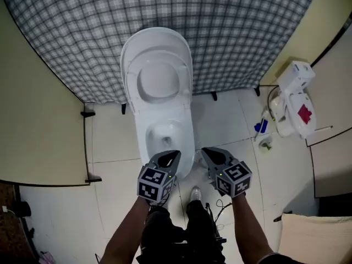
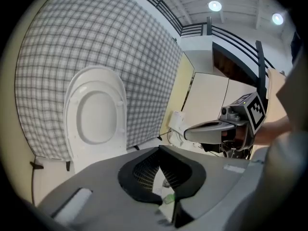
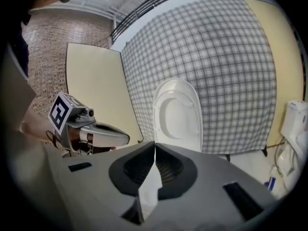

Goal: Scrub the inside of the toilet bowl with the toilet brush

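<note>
- The toilet (image 1: 189, 139) stands on the tiled floor (image 1: 231, 120) against the checked wall (image 1: 82, 32), with its lid (image 1: 158, 78) raised.
- The left gripper (image 1: 175, 154) is closed and empty, over the bowl's front rim.
- The right gripper (image 1: 204, 152) is closed and empty, just beside that rim.

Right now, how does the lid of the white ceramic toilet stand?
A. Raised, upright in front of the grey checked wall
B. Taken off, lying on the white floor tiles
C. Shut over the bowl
A: in the head view the lid stands raised in front of the grey checked wall, with the bowl open below it. Both gripper views also show it upright.
</note>
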{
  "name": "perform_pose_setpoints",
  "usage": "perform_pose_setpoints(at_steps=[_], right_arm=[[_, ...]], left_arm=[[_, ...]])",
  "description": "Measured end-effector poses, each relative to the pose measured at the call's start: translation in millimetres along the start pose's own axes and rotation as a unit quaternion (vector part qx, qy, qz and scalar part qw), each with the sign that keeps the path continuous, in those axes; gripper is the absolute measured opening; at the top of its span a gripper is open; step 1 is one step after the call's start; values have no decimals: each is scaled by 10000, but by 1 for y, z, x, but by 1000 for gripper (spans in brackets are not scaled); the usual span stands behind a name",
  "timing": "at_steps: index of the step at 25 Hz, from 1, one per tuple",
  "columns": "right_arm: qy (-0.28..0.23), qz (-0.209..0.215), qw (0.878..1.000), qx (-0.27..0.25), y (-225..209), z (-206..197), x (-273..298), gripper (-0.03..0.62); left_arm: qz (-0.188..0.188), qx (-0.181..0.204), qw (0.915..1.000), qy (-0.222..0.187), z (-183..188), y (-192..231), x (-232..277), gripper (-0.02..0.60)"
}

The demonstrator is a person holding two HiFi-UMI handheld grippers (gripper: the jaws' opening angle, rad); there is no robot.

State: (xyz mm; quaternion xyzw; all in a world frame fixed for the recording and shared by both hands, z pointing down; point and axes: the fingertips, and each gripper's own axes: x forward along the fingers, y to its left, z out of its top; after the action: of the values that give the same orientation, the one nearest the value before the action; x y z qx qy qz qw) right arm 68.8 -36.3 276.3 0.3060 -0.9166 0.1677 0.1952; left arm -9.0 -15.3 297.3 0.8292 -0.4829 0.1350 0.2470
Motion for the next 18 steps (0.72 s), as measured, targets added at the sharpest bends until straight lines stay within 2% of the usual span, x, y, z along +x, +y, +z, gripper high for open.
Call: perform_pose_setpoints(at_steps=[3, 4, 5, 8, 10, 12, 13, 16, 18], right_arm=[[310, -260, 9989, 240, -29, -52, 3, 33], [387, -311, 9983, 305, -41, -68, 7, 99], [475, -360, 9976, 355, -52, -84, 11, 132], [870, -573, 9935, 453, -83, -141, 16, 132], [1174, -707, 9892, 513, -105, -182, 19, 172], [1368, -798, 9859, 544, -129, -222, 26, 176], [1460, -830, 9843, 540, -141, -241, 30, 203], [1787, -945, 9780, 509, -173, -293, 36, 206], [2017, -1014, 9727, 527, -190, -326, 39, 261]], left_arm=[[-226, -218, 9991, 270, -39, -8, 31, 8], [-284, -262, 9988, 317, -48, -8, 44, 8], [-311, -305, 9984, 360, -58, -8, 57, 8], [-253, -527, 9967, 558, -98, -5, 90, 8], [-244, -703, 9949, 677, -124, -4, 112, 8], [-264, -823, 9936, 729, -145, -3, 135, 8], [-283, -877, 9928, 762, -157, -3, 147, 8], [-347, -1049, 9899, 891, -191, -10, 179, 8], [-401, -1146, 9880, 953, -209, -19, 197, 8]])
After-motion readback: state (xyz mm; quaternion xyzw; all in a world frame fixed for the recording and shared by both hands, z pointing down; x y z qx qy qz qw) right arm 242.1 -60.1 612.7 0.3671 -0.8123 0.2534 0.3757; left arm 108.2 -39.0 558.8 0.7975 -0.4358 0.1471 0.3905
